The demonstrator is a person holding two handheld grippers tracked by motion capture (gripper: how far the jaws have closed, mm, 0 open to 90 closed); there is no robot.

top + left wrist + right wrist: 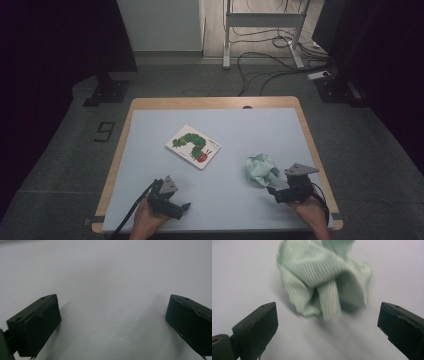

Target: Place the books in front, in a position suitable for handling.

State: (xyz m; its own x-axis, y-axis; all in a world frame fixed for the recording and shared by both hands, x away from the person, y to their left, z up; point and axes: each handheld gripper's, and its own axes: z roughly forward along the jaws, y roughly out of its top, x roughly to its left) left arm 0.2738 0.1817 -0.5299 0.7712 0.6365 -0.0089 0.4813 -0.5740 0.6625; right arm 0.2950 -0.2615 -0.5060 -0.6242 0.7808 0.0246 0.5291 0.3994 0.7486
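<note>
Both grippers' fingers gape wide, right gripper (327, 327) just before the crumpled cloth (324, 280) (left gripper (112, 322) over bare table (112, 270)).

dim room, soft shadows, slight blur

Crumpled pale-green cloth (261, 169) on table (150, 150)

High view above table (150, 150), gripper views low, right close on cloth (322, 277)
</note>
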